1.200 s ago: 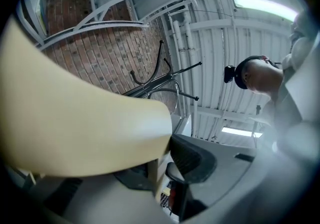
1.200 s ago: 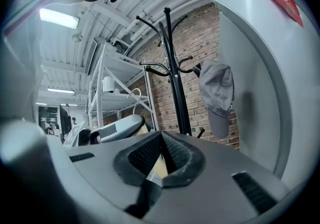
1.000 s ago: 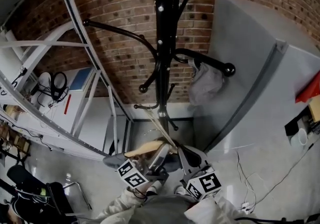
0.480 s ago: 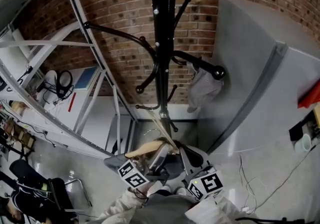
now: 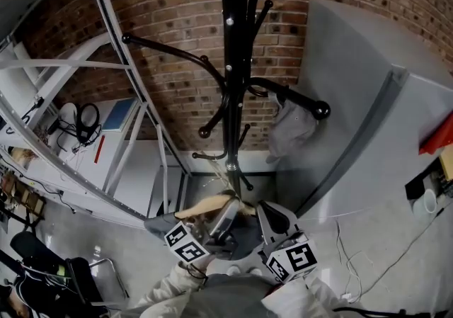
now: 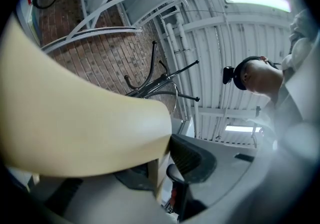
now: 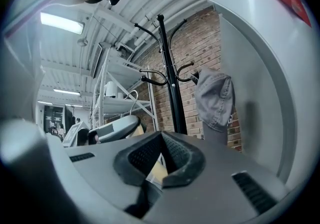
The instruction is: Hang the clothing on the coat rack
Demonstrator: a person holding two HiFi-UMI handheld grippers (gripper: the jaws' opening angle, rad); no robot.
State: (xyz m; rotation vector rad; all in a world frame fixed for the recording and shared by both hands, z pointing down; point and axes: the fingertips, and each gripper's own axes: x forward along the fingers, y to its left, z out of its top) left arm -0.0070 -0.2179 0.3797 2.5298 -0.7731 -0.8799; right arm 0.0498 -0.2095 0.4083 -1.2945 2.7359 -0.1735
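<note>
- My left gripper (image 5: 224, 214) sits low in the head view, just in front of the foot of the coat rack (image 5: 232, 61), angled up towards the pole.
- Its jaws are clamped on a pale wooden hanger (image 5: 205, 205). In the left gripper view the wood fills the whole left side, and the dark ribbed pad (image 6: 190, 155) presses against its edge.
- The hanger lies roughly crosswise in front of the pole. One end sticks out to the left of the gripper, and the other reaches towards my right gripper (image 5: 267, 214).
- The right gripper is just beside the left one, on its right, with its marker cube (image 5: 291, 258) facing the head camera.
- In the right gripper view the two ribbed pads meet at their tips, so I read those jaws as closed. A sliver of pale wood shows in the gap below the tips, and I cannot tell whether it is pinched there or only lies behind.
- The clothing is a grey garment (image 5: 291, 127), already on the rack. It hangs bunched from the right-hand arm, the one ending in a round knob (image 5: 323, 108), close to the pole.
- The garment hangs between the pole and a tall grey panel (image 5: 354, 76). The right gripper view shows stitched seams on it.
- The rack stands against a brick wall (image 5: 170, 19), with a white metal shelving frame (image 5: 106, 33) to its left.
</note>
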